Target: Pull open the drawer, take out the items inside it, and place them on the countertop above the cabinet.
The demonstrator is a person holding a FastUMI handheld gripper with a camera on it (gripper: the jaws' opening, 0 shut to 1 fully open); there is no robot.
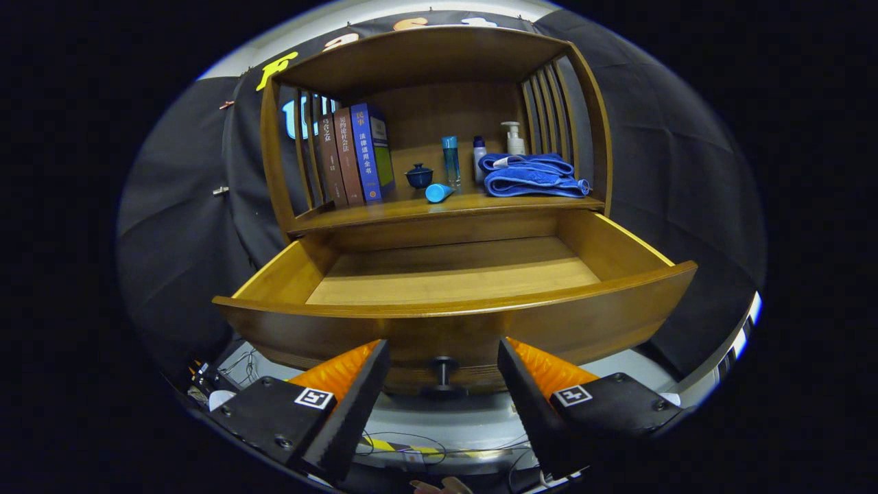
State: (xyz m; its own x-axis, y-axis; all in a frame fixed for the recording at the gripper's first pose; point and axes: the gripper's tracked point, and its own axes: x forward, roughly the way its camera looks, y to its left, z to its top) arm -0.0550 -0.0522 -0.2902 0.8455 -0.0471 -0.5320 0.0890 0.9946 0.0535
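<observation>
The wooden drawer (473, 322) is pulled fully out, and its bare floor (453, 271) shows nothing lying on it. Its dark knob (444, 374) sits on the drawer front, between my two fingers and a little ahead of them. My gripper (442, 367) is open, the fingers apart on either side of the knob and not touching it. On the countertop (384, 211) above the drawer lie a folded blue towel (531, 175), a small blue tube on its side (439, 193), a dark blue lidded cup (419, 175), a tall blue bottle (451, 160) and two white bottles (513, 139).
Three books (353, 156) stand upright at the left of the countertop against the slatted side (309, 154). A slatted panel (549, 113) closes the right side. Below the drawer lies a pale floor with cables (411, 439).
</observation>
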